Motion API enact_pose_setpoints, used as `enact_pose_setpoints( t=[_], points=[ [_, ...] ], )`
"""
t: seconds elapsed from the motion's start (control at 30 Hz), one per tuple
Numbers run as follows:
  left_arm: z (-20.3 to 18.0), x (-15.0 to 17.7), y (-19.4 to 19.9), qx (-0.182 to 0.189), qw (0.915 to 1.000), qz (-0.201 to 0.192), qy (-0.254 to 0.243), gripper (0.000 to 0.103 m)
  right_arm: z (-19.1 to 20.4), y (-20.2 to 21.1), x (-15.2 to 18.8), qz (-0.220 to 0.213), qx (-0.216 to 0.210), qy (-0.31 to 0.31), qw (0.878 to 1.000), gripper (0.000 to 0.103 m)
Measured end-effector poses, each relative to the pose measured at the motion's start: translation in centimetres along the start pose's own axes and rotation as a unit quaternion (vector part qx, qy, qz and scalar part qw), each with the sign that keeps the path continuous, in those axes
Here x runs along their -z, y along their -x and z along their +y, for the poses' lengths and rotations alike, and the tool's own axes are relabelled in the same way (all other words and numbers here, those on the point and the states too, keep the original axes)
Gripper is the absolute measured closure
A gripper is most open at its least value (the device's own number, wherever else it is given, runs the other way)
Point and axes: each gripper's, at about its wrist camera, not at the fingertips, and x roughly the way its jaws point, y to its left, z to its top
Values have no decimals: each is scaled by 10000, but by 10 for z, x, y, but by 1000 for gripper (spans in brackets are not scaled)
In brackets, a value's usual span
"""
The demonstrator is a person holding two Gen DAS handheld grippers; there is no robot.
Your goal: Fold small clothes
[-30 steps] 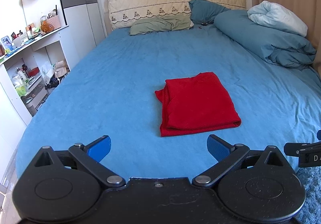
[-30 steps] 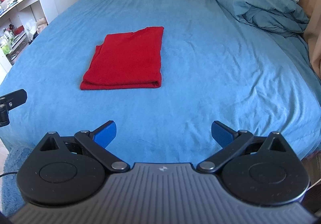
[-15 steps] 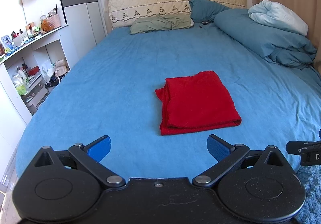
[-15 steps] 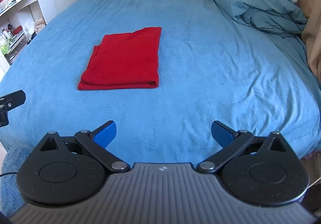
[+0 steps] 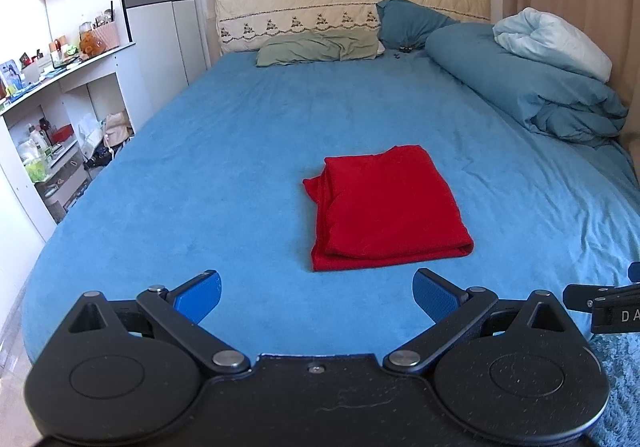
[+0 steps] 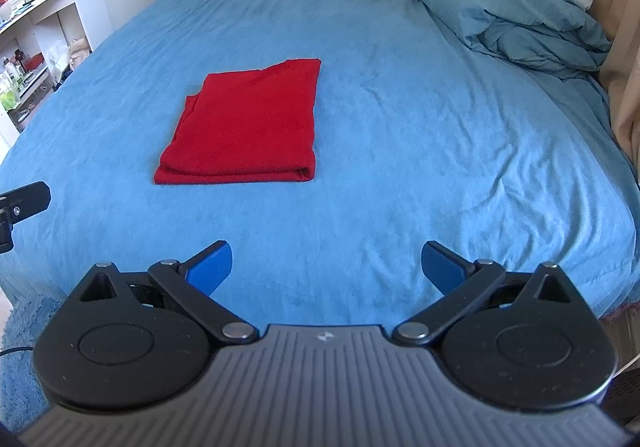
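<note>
A red garment [image 5: 384,207] lies folded into a neat rectangle on the blue bed sheet [image 5: 224,175]; it also shows in the right wrist view [image 6: 248,127]. My left gripper [image 5: 316,297] is open and empty, held back near the foot of the bed, short of the garment. My right gripper [image 6: 326,267] is open and empty too, to the right of the garment and well short of it. Each gripper's edge shows in the other's view.
A bunched blue duvet [image 5: 532,87] with a pale pillow lies along the right side. Pillows [image 5: 320,47] and a headboard stand at the far end. White shelves [image 5: 48,135] with clutter stand left of the bed. A blue rug [image 6: 24,327] lies on the floor.
Both grippers have drifted back very slightly; the red garment lies still and both grippers stay open.
</note>
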Motion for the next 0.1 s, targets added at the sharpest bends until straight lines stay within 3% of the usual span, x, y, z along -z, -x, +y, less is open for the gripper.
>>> enact_pose_setpoints(
  t=[0.1],
  points=[
    [5,0,0,26,10000,-11,58,0,-1,0,0,-1,-8,-4,10000,0]
  ],
)
